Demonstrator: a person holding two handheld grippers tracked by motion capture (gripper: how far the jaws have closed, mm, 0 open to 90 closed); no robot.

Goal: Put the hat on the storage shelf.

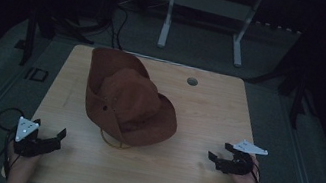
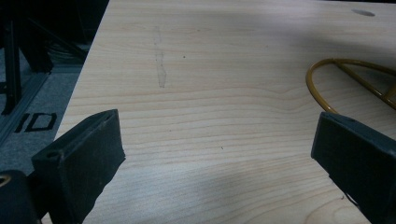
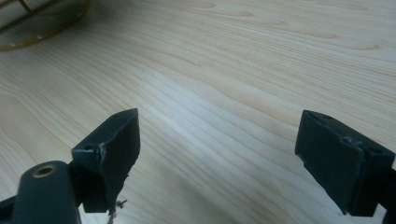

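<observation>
Hat (image 1: 128, 103) sits between both grippers' open jaws.

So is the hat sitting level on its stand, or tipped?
Tipped. The brown hat leans on the gold wire stand, its brim raised at the far left and drooping at the near right.

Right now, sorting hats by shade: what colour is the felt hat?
Reddish brown felt hat, clearest in the high view.

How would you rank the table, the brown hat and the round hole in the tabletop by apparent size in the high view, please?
1. Table, by far the largest.
2. Brown hat.
3. Round hole, clearly the smallest.
</observation>
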